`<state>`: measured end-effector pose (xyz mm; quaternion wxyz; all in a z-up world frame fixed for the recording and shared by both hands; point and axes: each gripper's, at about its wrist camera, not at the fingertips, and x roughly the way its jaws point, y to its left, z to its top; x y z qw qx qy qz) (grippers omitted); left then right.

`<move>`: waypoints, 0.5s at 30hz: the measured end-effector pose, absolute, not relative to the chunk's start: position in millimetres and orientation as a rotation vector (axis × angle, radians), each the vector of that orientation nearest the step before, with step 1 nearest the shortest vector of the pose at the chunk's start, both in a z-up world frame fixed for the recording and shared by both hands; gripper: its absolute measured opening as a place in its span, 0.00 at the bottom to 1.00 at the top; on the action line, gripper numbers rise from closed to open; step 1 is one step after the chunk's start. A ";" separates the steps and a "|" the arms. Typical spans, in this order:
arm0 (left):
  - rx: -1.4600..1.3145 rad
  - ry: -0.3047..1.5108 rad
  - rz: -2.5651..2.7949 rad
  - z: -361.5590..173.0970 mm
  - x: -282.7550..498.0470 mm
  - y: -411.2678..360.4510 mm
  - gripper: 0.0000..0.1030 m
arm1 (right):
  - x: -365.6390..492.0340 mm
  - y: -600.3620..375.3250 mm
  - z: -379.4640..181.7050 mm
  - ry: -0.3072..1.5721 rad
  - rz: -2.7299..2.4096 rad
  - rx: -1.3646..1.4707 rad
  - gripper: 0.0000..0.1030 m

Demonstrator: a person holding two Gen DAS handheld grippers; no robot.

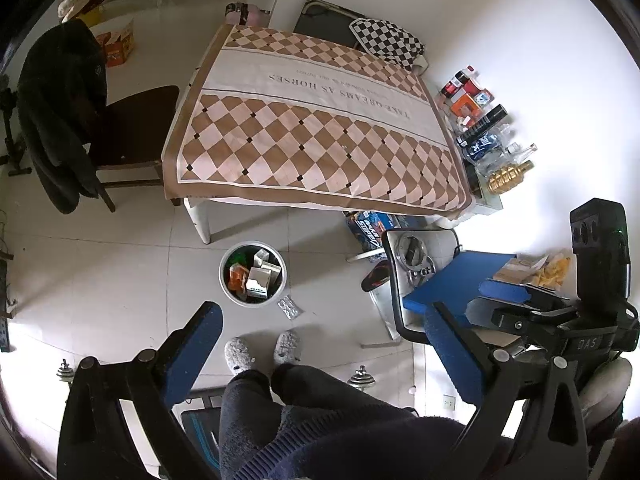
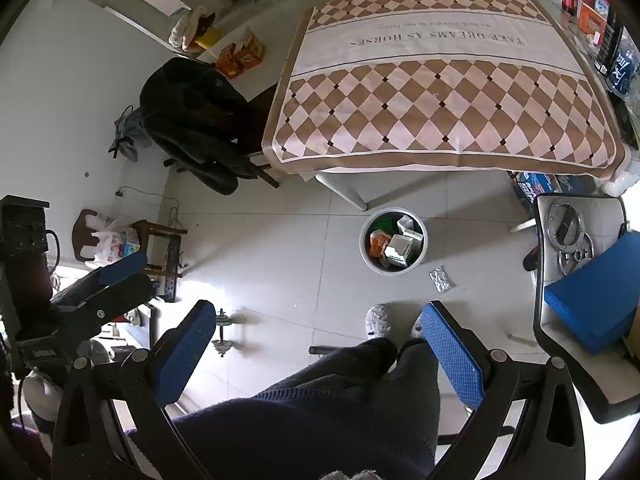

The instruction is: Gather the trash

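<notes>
The worktop (image 1: 312, 136) is seen bare of trash. On the floor (image 1: 120, 272) by its near leg, the bin (image 1: 253, 273) is filled with cartons. A foil blister pack (image 1: 291, 307) lies just beside its rim. Both tools, left (image 1: 320, 344) and right (image 2: 320, 344), are held open, empty; the left is judged nearer.

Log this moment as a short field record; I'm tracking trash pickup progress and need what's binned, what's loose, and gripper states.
bin: round bin on floor near table leg, holding boxes and an orange wrapper
loose trash: blister pack on floor beside bin, apart from it
table: checked cloth, top bare
left gripper: open, empty, held above floor
right gripper: open, empty
person: slippers just short of blister pack
</notes>
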<state>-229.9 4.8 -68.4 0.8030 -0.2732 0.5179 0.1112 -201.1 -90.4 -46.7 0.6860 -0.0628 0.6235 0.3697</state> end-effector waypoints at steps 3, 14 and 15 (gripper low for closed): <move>-0.590 1.108 0.238 -68.0 -230.0 2.3 1.00 | -201.6 -88.5 -46.1 1.398 0.831 -0.140 1.00; -0.591 1.109 0.224 -66.8 -229.5 -6.7 1.00 | -205.6 -92.0 -44.0 1.400 0.844 -0.134 1.00; -0.592 1.108 0.227 -67.2 -230.0 -5.7 1.00 | -205.8 -92.8 -44.0 1.400 0.843 -0.134 1.00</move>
